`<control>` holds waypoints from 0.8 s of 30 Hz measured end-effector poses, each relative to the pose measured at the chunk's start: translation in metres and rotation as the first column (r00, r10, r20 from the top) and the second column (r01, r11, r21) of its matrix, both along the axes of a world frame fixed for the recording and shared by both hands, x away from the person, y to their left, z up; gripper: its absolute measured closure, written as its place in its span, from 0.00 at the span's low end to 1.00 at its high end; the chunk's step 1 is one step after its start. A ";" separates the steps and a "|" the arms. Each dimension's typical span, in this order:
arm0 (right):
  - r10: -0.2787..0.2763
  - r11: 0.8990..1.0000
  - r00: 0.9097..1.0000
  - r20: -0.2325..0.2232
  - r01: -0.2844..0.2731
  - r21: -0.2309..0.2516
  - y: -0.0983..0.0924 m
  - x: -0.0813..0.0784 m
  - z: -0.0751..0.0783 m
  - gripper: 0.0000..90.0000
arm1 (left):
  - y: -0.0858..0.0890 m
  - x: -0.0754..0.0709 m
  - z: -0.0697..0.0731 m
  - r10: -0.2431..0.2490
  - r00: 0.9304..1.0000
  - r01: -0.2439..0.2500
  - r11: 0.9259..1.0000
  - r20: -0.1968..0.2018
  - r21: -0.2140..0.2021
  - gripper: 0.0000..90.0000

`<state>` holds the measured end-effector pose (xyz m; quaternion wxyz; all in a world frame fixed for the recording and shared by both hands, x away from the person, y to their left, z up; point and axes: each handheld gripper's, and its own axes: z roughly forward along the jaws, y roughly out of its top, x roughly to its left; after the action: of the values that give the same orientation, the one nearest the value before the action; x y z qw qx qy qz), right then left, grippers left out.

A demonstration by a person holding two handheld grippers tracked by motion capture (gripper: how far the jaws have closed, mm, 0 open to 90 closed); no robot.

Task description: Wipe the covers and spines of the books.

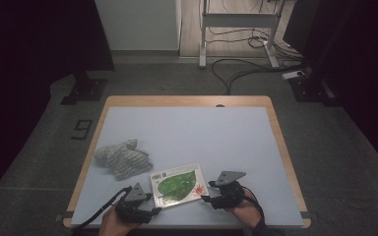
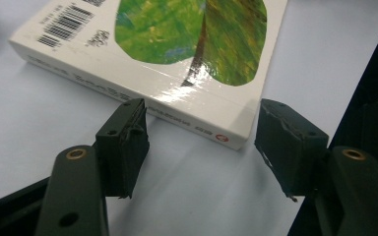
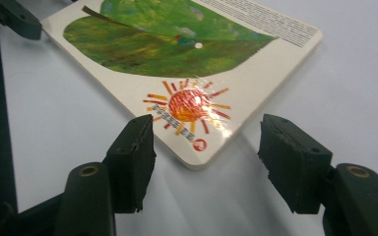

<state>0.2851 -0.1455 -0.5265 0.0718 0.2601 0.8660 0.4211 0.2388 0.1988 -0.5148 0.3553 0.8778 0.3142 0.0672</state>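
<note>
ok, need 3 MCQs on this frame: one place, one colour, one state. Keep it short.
1. Where does the knitted cloth lie?
A left of the book
B on the book
C at the table's far edge

2. What colour is the big leaf on the book?
A red
B green
C blue

3. The left gripper is:
A open at a book corner
B shut on the cloth
C lifting the book

Key: 1 A, the cloth sits apart at the book's left; 2 B, the leaf is green; 3 A, its fingers flank a corner of the flat book.

Dim room, grey floor (image 1: 187, 78), cables (image 1: 236, 69) trailing.
</note>
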 end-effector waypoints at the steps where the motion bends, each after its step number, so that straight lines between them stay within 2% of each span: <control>1: -0.002 1.000 1.000 0.003 0.002 -0.005 -0.001 0.000 0.000 0.41 | 0.001 0.001 0.001 -0.001 1.000 0.001 1.000 -0.001 0.000 0.40; 4: -0.011 1.000 1.000 0.011 0.011 -0.009 -0.004 0.001 0.001 0.39 | 0.004 0.003 0.003 -0.001 1.000 0.001 1.000 -0.001 -0.001 0.36; 8: -0.051 0.999 0.998 0.021 0.051 -0.015 -0.012 0.005 0.005 0.31 | 0.011 0.009 0.010 0.001 1.000 -0.002 1.000 -0.007 -0.016 0.31; 14: -0.144 0.989 0.988 0.048 0.146 -0.036 -0.031 0.014 0.008 0.16 | 0.023 0.023 0.022 0.020 1.000 -0.020 0.999 -0.006 -0.025 0.24; 16: -0.179 0.983 0.983 0.051 0.181 -0.040 -0.039 0.017 0.007 0.15 | 0.027 0.028 0.026 0.023 1.000 -0.023 0.999 -0.010 -0.031 0.22; 18: -0.212 0.976 0.977 0.036 0.214 -0.046 -0.046 0.022 0.006 0.12 | 0.032 0.034 0.029 0.025 1.000 -0.025 0.999 -0.012 -0.043 0.20; 22: -0.268 0.959 0.963 0.035 0.270 -0.082 -0.056 0.028 0.001 0.00 | 0.039 0.043 0.036 0.048 0.999 -0.048 0.998 0.014 -0.031 0.17; 24: -0.293 0.950 0.955 0.038 0.295 -0.099 -0.061 0.030 -0.002 0.00 | 0.043 0.047 0.040 0.058 0.998 -0.057 0.998 0.033 -0.029 0.16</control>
<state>0.3151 -0.2063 -0.5284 0.1569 0.3771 0.8374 0.3633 0.2862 0.2416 -0.4750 0.3709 0.8621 0.3340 0.0879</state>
